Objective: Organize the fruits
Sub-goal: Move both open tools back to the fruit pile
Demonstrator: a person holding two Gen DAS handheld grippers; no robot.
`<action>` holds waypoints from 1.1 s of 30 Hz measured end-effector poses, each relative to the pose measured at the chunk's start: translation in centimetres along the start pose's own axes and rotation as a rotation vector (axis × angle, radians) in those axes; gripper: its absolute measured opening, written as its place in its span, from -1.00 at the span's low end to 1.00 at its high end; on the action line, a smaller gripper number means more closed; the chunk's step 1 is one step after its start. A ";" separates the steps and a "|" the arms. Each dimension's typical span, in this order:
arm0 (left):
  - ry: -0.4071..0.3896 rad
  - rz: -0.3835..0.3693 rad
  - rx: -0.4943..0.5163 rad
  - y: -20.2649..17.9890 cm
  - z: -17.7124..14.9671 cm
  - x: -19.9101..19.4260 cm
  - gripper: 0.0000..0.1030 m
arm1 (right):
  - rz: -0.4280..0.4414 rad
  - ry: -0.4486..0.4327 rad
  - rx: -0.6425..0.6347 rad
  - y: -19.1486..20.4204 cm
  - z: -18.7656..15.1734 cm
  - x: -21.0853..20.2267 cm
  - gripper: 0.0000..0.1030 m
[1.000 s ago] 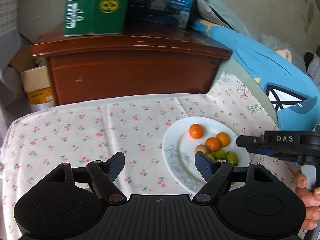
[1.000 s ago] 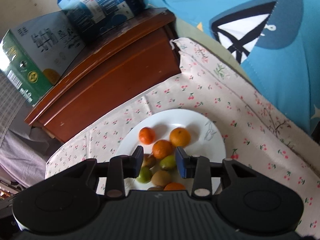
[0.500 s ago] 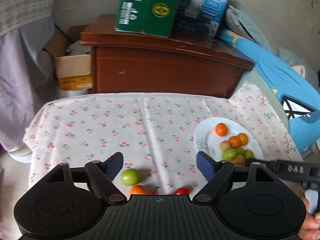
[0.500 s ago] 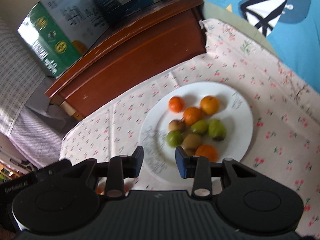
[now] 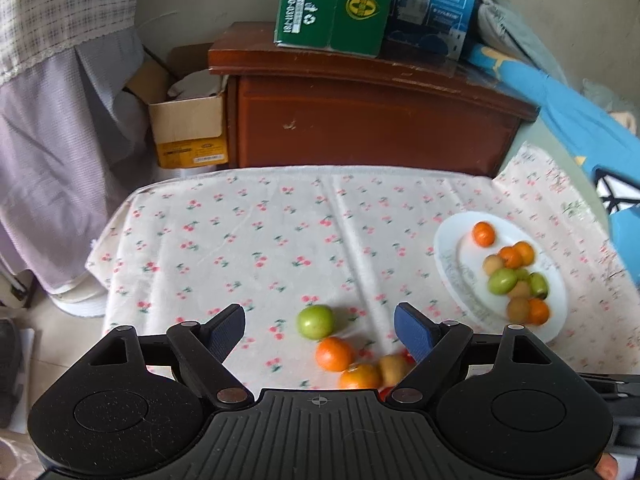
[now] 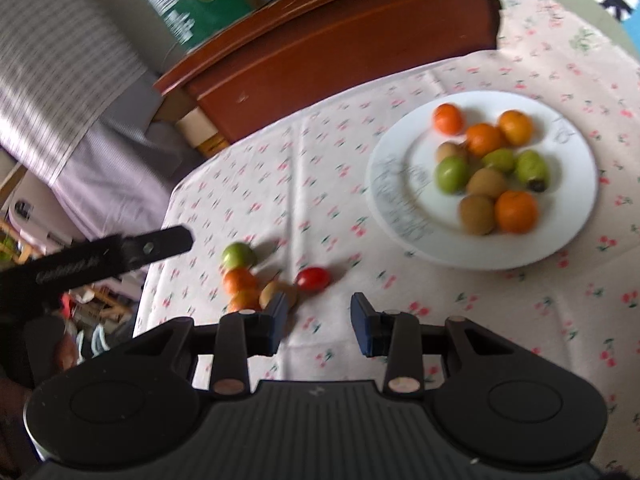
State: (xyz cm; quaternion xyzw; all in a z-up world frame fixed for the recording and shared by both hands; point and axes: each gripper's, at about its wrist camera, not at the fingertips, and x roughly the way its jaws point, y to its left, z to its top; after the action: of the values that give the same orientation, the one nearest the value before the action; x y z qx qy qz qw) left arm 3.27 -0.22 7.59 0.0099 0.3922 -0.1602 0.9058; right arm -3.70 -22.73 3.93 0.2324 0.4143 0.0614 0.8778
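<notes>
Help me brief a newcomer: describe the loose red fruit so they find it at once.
Start at the white plate on the cherry-print tablecloth. Beside it, a small cluster of loose fruit lies on the cloth. The red fruit sits at the cluster's plate-side end, the only red one among green, orange and brown.

A plate [image 5: 448, 264] sits on the right of the tablecloth [image 5: 256, 240], holding a heap of fruit [image 5: 514, 276]. Loose fruit [image 5: 340, 344] lies near, left of the plate. A cabinet [image 5: 368, 120] stands behind, boxes [image 5: 360, 4] on top.

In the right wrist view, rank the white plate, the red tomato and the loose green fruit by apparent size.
1. white plate, by far.
2-3. loose green fruit and red tomato look alike; blur leaves their order unsure.
</notes>
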 end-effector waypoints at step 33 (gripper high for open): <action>0.088 0.004 -0.020 2.1 -2.3 1.0 0.63 | -0.045 0.031 -0.402 6.0 -3.5 5.4 -0.45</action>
State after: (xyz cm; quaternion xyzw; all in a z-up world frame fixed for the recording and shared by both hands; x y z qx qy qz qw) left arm 2.92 1.86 5.01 0.0085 0.4331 -0.1539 0.8881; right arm -2.36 -14.54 0.98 0.0423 0.4125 0.1268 0.9011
